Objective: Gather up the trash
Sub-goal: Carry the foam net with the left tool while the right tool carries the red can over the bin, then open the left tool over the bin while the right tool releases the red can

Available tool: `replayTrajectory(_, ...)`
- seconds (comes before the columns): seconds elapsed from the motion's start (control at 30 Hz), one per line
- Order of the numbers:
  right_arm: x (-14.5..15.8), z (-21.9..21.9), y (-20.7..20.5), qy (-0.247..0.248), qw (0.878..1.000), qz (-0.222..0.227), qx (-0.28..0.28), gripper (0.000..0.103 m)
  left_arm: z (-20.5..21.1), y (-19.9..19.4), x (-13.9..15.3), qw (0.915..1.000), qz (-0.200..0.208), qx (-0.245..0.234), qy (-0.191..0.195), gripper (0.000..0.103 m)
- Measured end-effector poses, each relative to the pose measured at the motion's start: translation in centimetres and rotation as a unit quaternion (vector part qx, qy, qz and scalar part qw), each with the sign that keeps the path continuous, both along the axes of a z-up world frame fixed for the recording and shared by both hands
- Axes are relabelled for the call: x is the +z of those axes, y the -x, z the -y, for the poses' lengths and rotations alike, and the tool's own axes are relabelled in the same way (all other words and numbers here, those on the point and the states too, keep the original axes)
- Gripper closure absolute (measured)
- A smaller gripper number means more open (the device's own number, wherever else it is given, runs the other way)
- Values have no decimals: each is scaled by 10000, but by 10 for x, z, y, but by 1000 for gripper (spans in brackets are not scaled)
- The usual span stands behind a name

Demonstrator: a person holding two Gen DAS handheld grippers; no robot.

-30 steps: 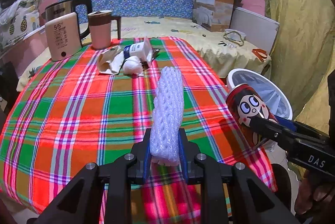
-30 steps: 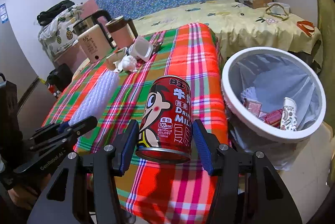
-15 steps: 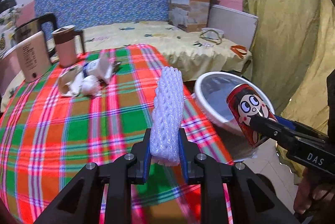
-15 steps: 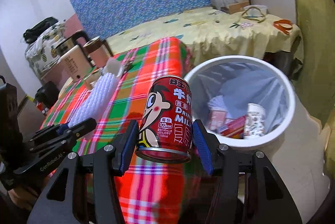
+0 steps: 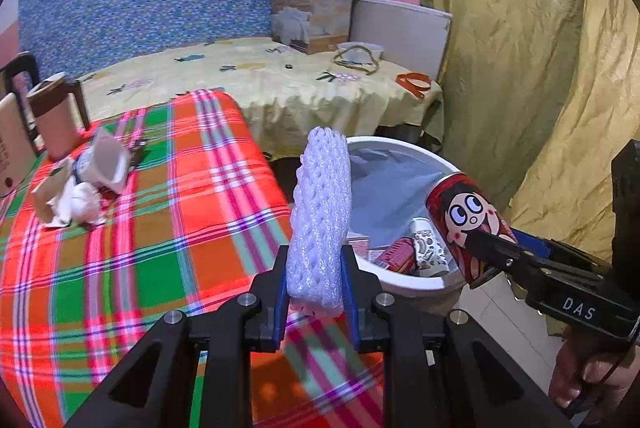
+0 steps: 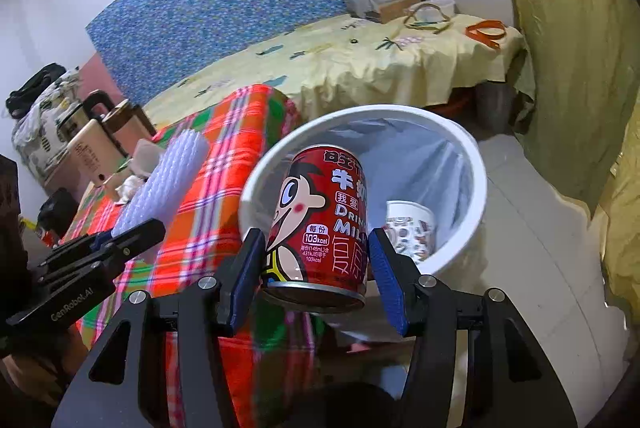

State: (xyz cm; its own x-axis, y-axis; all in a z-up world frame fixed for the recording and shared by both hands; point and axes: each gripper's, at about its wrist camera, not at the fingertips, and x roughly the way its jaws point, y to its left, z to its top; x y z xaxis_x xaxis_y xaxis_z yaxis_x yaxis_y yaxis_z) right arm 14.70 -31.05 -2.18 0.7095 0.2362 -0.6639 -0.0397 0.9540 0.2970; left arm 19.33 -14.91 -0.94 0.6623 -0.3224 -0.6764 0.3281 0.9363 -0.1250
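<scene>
The right hand-held gripper (image 6: 316, 268) is clamped on a red milk-drink can (image 6: 320, 224) reading "DRINK MILK" and "103kcal", over the white trash bin (image 6: 476, 164). The left hand-held gripper (image 5: 314, 284), marked "GenRobot.AI", pinches a white foam net sleeve (image 5: 320, 216) above the plaid worktop's (image 5: 120, 260) edge.

bin (image 5: 416, 284) right of table (image 5: 120, 268), cup (image 6: 412, 228) in bin

Plaid-clothed table (image 5: 120, 260) (crumpled wrappers (image 5: 76, 188), mug (image 5: 54, 116))

My can (image 6: 320, 224) hangs mid-frame before the bin (image 6: 460, 144); its mouth gapes open upper right, cup (image 6: 412, 228) inside.
</scene>
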Motion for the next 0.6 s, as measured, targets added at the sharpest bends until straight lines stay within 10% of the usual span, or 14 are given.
replayTrajectory(0.6, -12, 16, -17, 136, 9994, -296, -105, 48, 38, -38, -19, 9986, -242, -465, 16, 79)
